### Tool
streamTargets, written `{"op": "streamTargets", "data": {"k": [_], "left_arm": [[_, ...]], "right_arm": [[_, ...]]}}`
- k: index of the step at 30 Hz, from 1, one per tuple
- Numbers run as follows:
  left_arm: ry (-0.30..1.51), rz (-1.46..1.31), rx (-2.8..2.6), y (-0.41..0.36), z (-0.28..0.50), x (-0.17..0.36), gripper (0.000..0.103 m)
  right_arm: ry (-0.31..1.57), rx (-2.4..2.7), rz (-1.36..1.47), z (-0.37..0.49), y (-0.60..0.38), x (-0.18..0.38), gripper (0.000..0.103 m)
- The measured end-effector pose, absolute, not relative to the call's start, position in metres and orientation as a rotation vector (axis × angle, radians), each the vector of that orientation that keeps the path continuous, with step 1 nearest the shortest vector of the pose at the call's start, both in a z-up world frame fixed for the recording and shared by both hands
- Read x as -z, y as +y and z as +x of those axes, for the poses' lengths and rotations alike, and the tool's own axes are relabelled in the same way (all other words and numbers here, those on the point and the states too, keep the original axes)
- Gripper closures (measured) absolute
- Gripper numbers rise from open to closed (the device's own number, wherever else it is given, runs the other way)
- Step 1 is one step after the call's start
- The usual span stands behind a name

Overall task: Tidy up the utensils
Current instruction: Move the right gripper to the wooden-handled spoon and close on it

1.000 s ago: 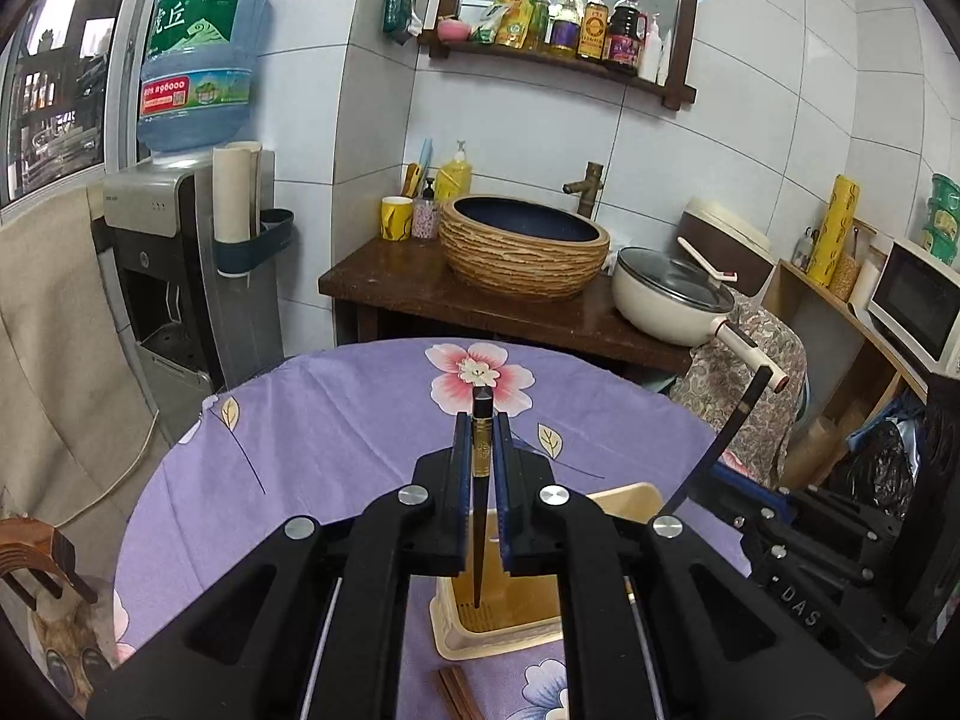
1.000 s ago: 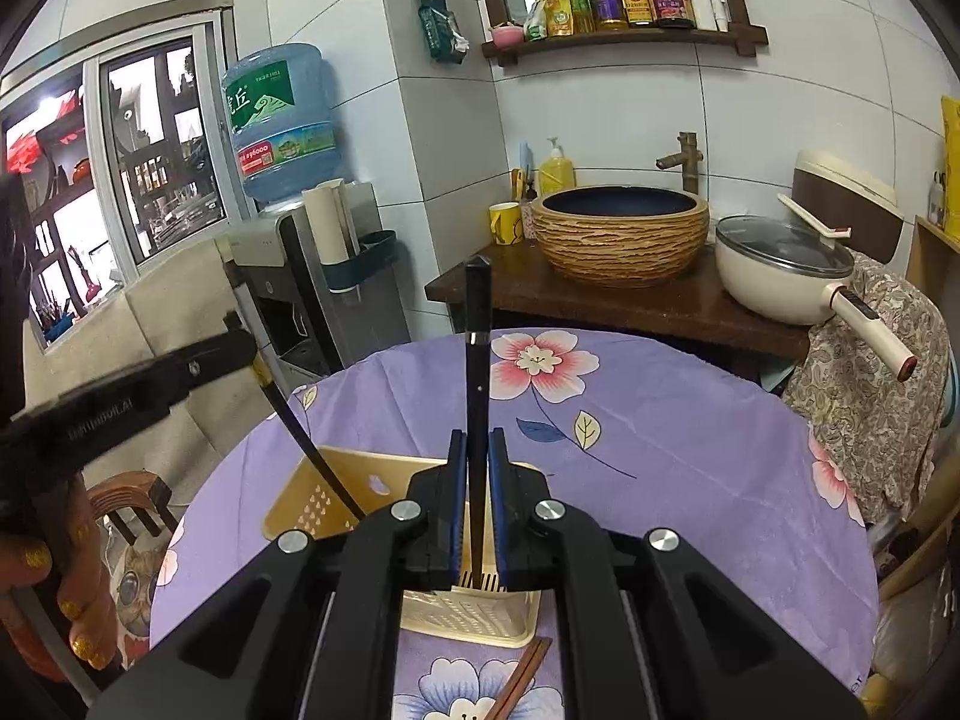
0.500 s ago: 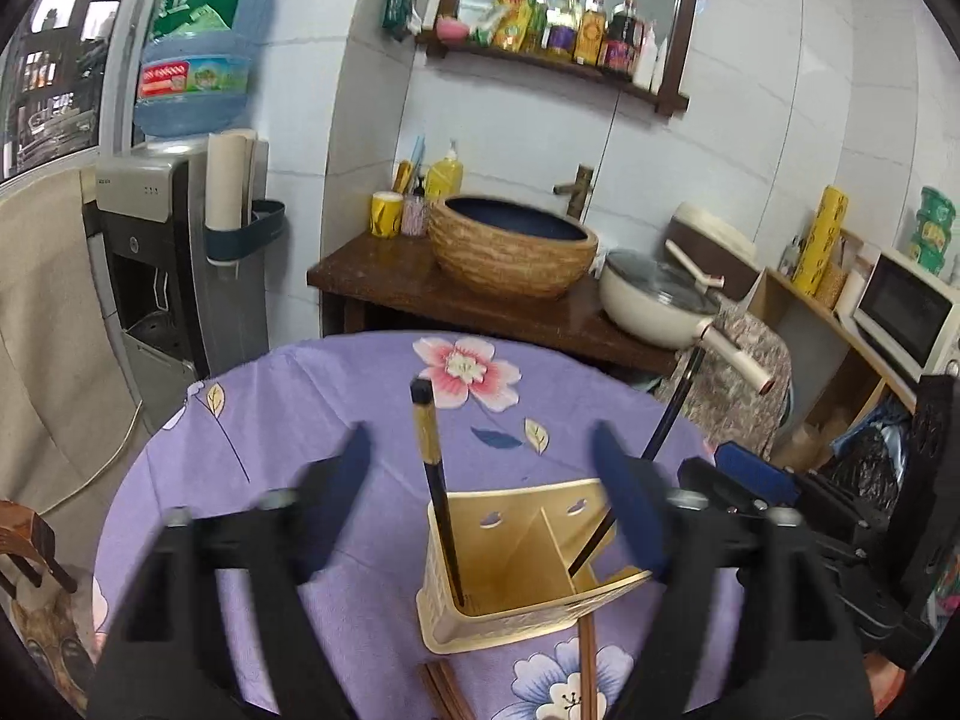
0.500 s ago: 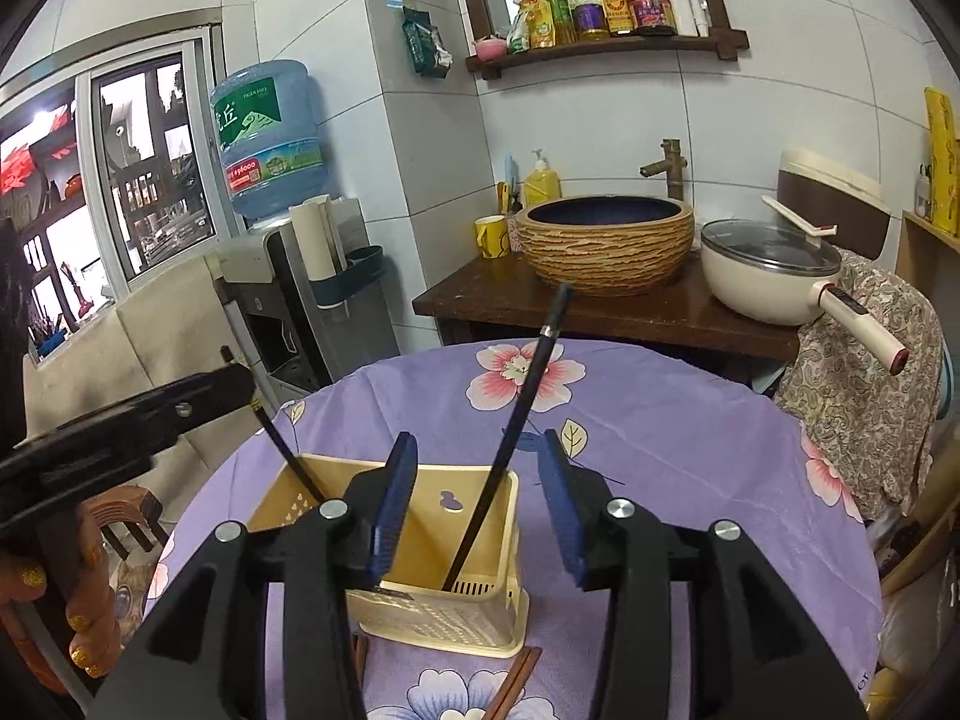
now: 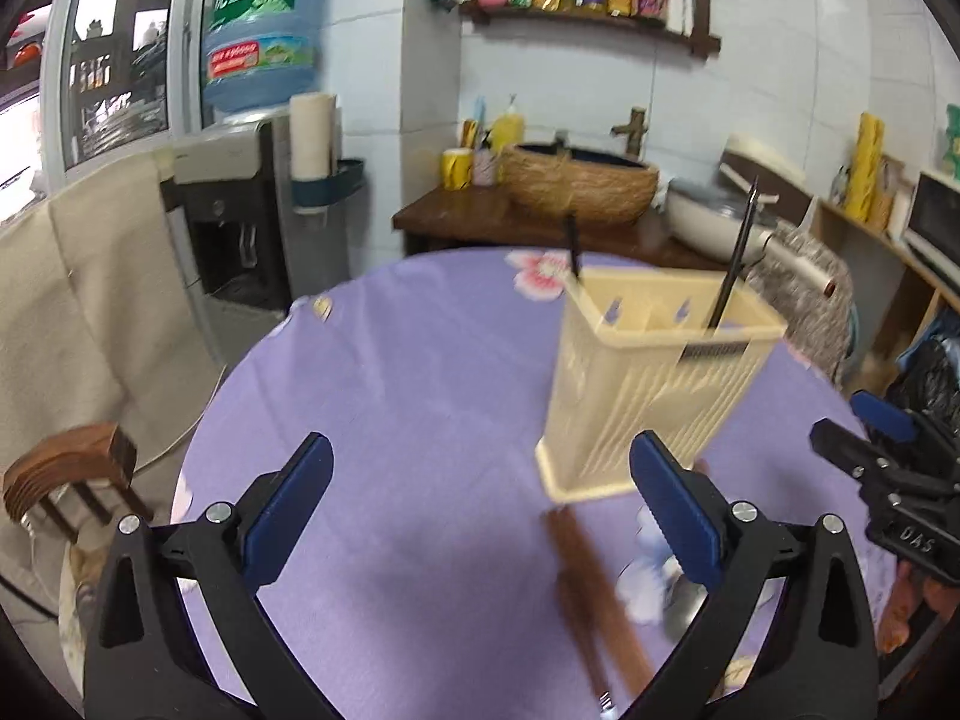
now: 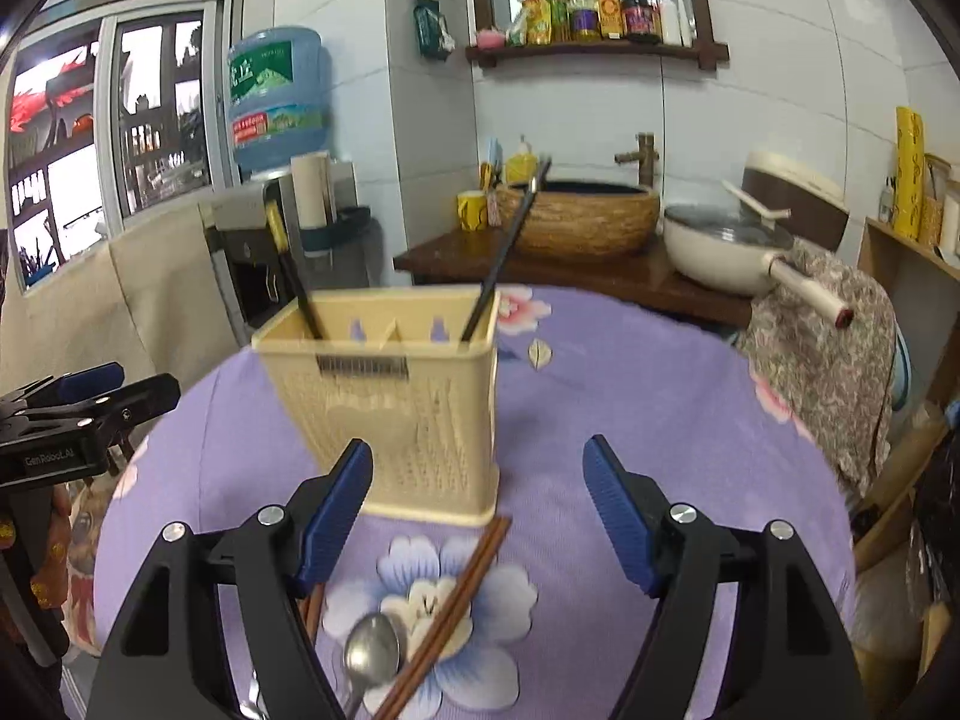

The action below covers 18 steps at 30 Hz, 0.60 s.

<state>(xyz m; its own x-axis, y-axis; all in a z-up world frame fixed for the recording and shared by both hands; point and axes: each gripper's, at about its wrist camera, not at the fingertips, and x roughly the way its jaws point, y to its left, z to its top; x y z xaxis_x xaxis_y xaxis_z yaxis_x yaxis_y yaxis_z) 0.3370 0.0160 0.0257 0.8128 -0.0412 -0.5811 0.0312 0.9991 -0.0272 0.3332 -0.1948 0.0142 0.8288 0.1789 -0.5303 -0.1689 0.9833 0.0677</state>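
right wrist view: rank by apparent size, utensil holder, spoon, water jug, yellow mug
1. Cream utensil holder, by far the largest.
2. Blue water jug; it stands farther back, so its true size is probably understated.
3. Metal spoon, partly cut off by the gripper and frame edge.
4. Yellow mug, smallest and far away.

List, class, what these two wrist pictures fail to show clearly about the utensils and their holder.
- Spoon: handle cut off by the bottom edge, right wrist view.
- Brown chopsticks: smeared by motion blur in the left wrist view, so their count is unclear.
- Black chopsticks: lower ends hidden inside the holder, both views.
- Second brown pair: mostly behind the right tongs.
- Holder label: too small to read.
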Motion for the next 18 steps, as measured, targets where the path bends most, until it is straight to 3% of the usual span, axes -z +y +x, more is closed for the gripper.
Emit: {"op": "streamTargets", "data": {"k": [10,18], "left_arm": [[0.750,-0.033,0.012,0.027,0.314,0.041,0.006],[0.761,-0.025,-0.024,0.026,0.305,0.052,0.007]], "right_arm": [[0.740,-0.164,0.062,0.319,-0.192,0.051,0.035],[0.765,-0.271,0.011,0.298,-0.156,0.062,0.043]]}}
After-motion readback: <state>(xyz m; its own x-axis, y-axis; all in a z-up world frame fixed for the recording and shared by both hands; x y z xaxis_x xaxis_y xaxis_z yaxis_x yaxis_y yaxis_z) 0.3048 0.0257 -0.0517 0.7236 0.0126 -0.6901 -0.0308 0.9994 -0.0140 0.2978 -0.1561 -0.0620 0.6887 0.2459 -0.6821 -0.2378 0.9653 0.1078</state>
